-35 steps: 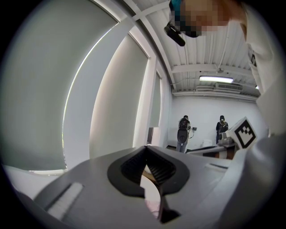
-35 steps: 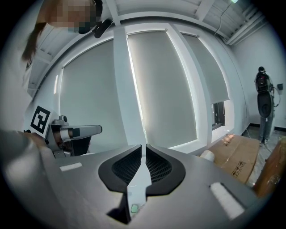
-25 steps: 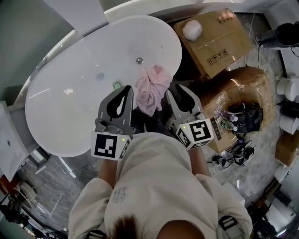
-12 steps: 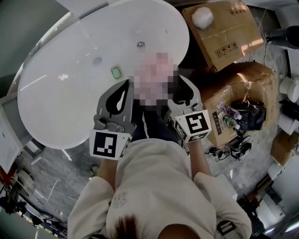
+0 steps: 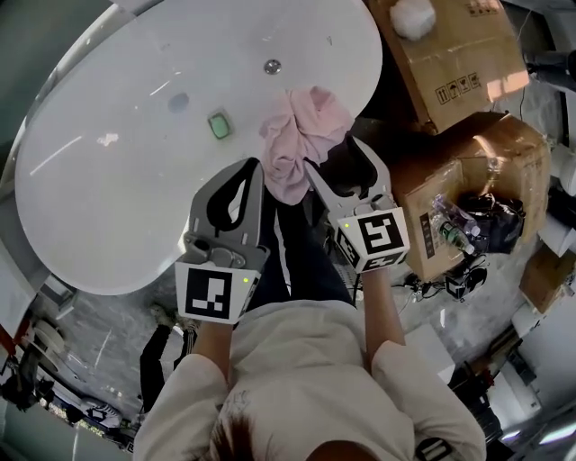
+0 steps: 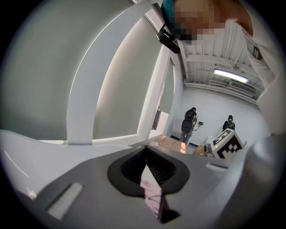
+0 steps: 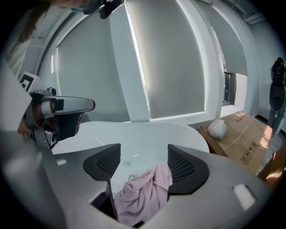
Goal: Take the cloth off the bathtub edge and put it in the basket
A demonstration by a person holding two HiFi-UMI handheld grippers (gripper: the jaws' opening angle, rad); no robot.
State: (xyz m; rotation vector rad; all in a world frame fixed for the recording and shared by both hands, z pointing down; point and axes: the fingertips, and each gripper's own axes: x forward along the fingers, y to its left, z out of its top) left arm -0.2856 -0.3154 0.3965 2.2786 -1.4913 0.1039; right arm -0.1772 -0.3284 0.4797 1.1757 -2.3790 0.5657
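A crumpled pink cloth (image 5: 301, 135) hangs over the near rim of the white bathtub (image 5: 135, 207). My right gripper (image 5: 335, 162) is open and its jaws have just been opening. In the right gripper view the pink cloth (image 7: 140, 194) lies between the two pads (image 7: 185, 167), touching the right one at most lightly. My left gripper (image 5: 256, 171) hovers just left of the cloth, its tips together. In the left gripper view the left gripper (image 6: 146, 150) is shut, and a strip of the cloth (image 6: 152, 192) shows behind the slit. No basket can be made out.
Cardboard boxes (image 5: 459, 54) stand right of the tub, one with a white fluffy ball (image 5: 414, 16) on top. A black bag with bottles (image 5: 481, 221) sits beside them. In the tub are a drain (image 5: 272, 66) and a small green thing (image 5: 219, 123). Two people stand far off (image 6: 190, 127).
Both grippers have sunk and closed in on the cloth. The right gripper's jaws stand wider apart than before, now on either side of the cloth's right part.
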